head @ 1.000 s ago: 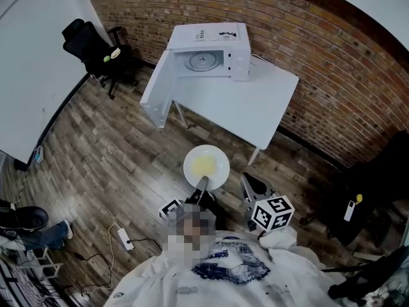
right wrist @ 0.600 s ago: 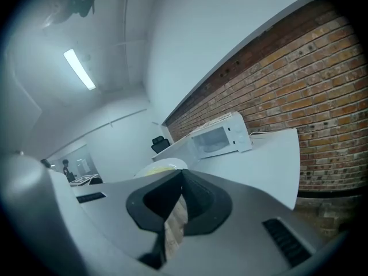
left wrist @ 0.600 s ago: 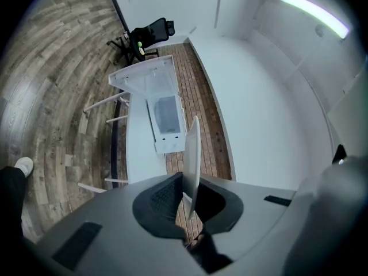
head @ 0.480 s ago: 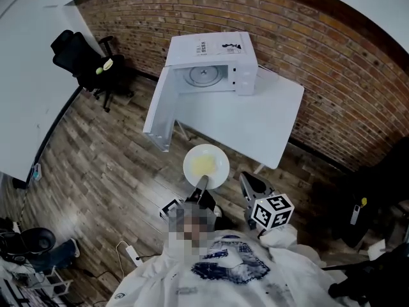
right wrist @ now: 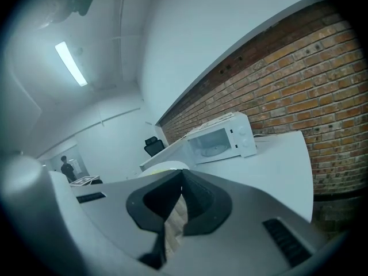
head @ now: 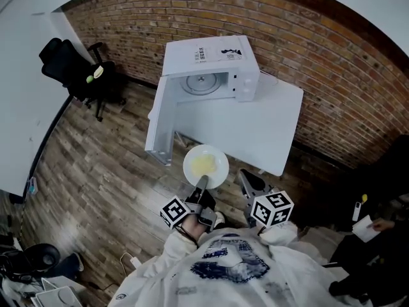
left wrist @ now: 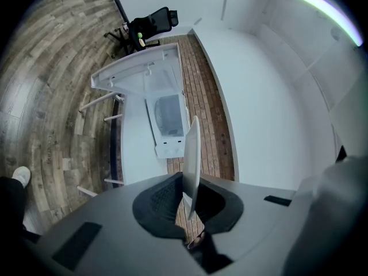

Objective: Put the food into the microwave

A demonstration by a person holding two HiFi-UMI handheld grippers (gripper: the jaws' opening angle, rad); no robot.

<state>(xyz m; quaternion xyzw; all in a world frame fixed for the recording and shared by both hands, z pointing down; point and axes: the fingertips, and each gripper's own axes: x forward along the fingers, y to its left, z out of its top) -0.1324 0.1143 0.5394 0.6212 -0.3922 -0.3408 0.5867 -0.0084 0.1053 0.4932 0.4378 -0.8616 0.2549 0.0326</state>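
Plate (head: 221, 158) of yellow food (head: 203, 165), perhaps egg, clamped in left gripper (head: 202, 184) fingers, right gripper (head: 245, 180) fingers closed, microwave (head: 239, 62) open

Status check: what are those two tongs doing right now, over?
Left tongs shut on rim of round white plate of yellow food. Right tongs shut, empty. White microwave oven door open, nothing blocking.

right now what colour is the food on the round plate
Pale yellow food on the round white plate; head view shows it best.
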